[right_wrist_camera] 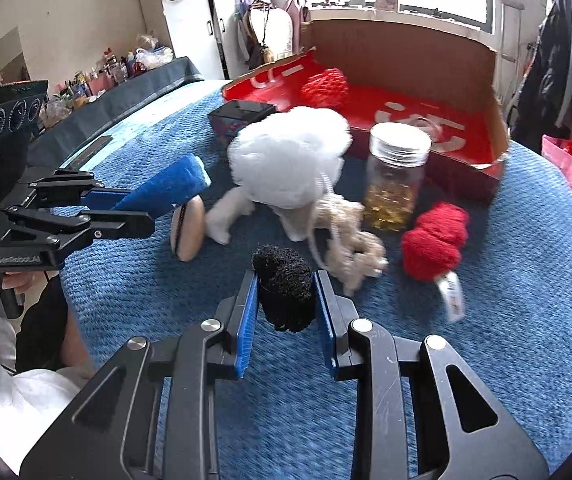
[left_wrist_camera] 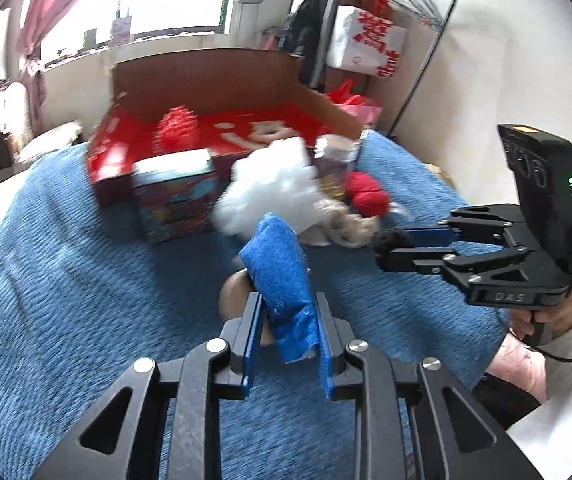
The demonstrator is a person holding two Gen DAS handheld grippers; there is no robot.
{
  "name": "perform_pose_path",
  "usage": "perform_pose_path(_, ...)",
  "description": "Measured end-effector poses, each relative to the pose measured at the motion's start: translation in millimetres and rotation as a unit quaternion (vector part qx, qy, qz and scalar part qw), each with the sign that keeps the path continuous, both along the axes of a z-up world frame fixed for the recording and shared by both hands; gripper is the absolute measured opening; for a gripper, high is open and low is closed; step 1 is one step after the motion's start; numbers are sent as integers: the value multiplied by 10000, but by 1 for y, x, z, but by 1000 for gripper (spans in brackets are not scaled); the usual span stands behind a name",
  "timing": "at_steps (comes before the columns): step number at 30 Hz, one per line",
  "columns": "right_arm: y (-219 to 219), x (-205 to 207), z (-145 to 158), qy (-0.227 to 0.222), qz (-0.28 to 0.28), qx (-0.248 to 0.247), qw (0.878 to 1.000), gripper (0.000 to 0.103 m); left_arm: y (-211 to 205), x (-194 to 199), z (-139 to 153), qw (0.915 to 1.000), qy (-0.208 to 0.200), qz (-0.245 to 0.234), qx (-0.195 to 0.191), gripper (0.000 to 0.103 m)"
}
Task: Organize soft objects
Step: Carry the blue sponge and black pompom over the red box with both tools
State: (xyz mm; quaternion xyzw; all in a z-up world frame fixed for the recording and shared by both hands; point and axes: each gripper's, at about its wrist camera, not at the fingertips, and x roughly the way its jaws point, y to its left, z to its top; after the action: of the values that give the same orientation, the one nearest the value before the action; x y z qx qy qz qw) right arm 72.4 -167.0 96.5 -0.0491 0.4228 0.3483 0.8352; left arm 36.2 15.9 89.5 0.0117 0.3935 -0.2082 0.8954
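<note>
The left gripper [left_wrist_camera: 286, 312], angled downward over the blue bedspread [left_wrist_camera: 86, 300], clamps a blue sponge [left_wrist_camera: 282, 272]. The right gripper [right_wrist_camera: 286, 296], angled likewise, grips a black mesh ball [right_wrist_camera: 286, 284]. Motion blur smears the far red box [left_wrist_camera: 246, 132].

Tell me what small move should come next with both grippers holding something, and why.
Probably carry both toward the red box and let go over it. The left gripper is shut on a blue sponge, the right gripper on a black puff, and a red mesh ball already lies inside.
</note>
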Motion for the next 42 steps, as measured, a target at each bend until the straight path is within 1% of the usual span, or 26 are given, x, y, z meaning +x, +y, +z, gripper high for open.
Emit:
perform_pose_path(5, -23, 3, 2, -40, -158, -45, 9999, 26, -39, 12, 6, 9992, -17, -403, 48, 26)
perform_pose_path(11, -47, 10, 3, -65, -349, -196, 9992, 26, -71, 31, 15, 9977, -143, -625, 234, 26)
perform_pose_path(16, -62, 21, 4, -107, -458, -361, 9982, 26, -81, 58, 24, 9965, -231, -600, 538, 26)
perform_pose_path(24, -76, 47, 4, -81, -509, -559, 9971, 26, -85, 91, 44, 9930, -302, -627, 952, 26)
perform_pose_path(27, -78, 57, 7, -138, -499, -647, 9966, 26, -85, 107, 47, 9915, -244, -657, 1097, 26)
perform_pose_path(34, -70, 85, 17, -380, -372, -903, 9945, 26, -84, 148, 48, 9887, 43, -813, 1256, 26)
perform_pose_path(37, -62, 99, 19, -494, -280, -1039, 9930, 26, -85, 164, 46, 9874, 185, -897, 1294, 26)
perform_pose_path(42, -51, 126, 23, -542, -155, -1146, 9918, 26, -87, 188, 40, 9844, 405, -1072, 1334, 26)
